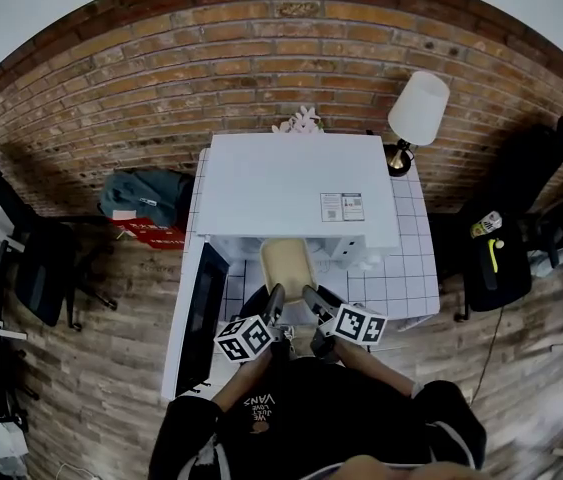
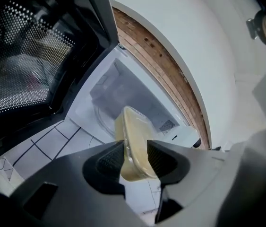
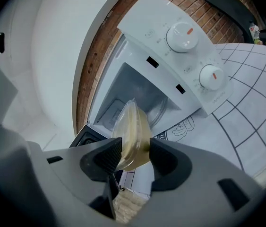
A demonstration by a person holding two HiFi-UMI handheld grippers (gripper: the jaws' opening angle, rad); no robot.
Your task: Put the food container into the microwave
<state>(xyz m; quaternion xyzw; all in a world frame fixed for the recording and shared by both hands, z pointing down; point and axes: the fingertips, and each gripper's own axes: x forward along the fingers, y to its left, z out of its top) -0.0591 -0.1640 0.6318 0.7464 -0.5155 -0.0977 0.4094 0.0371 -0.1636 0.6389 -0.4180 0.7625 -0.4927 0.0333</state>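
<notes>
Two grippers share the load at this step: my left gripper pinches the near left edge of the food container, and my right gripper pinches the near right edge. Each pair of jaws is closed on the container, with a pad on either side of it. The container hangs in the air over the front part of the table, its far end at the mouth of the microwave and not yet set down inside. To do the insertion well, advance both grippers at the same rate so the container does not twist between them, and hold it level so the contents stay put. Steer between the open door on the left and the control panel on the right, clearing both. Lower the base onto the glass plate in the cavity, and part the jaws only once the base rests there. The container looks like thin plastic, so I judge that firm but light pressure is enough. Count of items: one food container, one microwave, one door, two dials on the panel, two grippers, and one lamp at the table's back right corner.
</notes>
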